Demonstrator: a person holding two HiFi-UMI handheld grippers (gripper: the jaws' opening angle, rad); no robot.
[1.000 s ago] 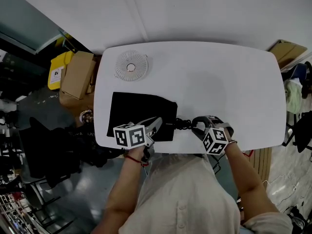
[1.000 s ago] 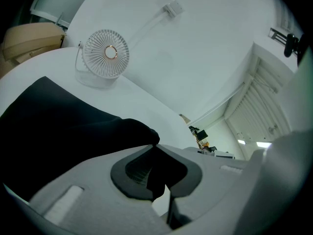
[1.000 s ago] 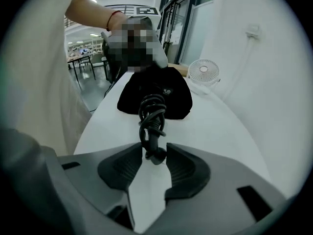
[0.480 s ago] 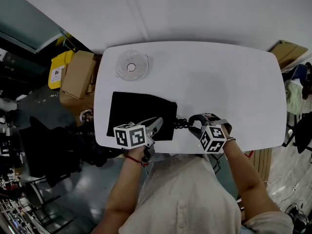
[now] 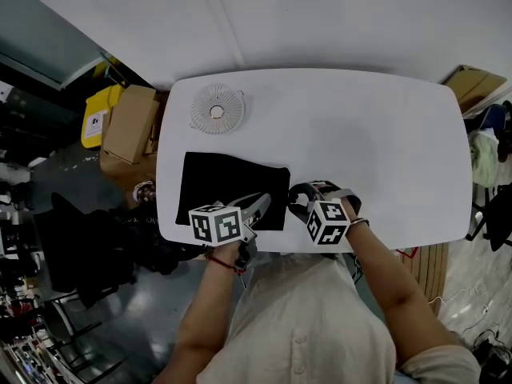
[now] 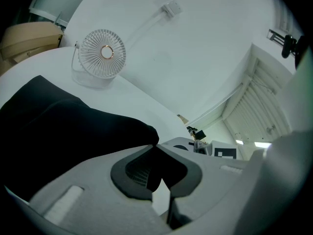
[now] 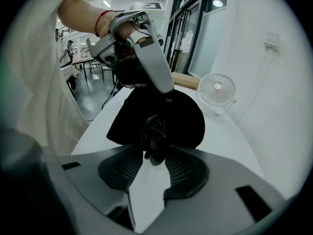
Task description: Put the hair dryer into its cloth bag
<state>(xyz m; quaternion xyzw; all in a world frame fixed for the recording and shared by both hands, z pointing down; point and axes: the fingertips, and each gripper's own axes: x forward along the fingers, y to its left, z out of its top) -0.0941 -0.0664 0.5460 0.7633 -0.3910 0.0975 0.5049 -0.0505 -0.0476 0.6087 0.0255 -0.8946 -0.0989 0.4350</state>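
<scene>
The black cloth bag (image 5: 228, 186) lies flat at the table's near left. My left gripper (image 5: 262, 204) is shut on the cloth at the bag's right-hand mouth (image 6: 155, 148) and holds that edge up. The right gripper view shows this left gripper (image 7: 164, 84) from ahead, above the opening (image 7: 168, 116). My right gripper (image 5: 302, 198) sits just right of the mouth, shut on the hair dryer's black coiled cord (image 7: 154, 141). The cord's front loop reaches the opening. The dryer's body is hidden, so I cannot tell where it lies.
A small white desk fan (image 5: 216, 108) stands behind the bag at the back left of the white table (image 5: 368, 134). Cardboard boxes (image 5: 128, 122) and a yellow container (image 5: 96, 114) sit on the floor beyond the left edge. The near edge is close under both grippers.
My right gripper has moved left along the near edge with the cord, closing the gap to the bag's mouth. The left gripper and the bag have stayed put.
</scene>
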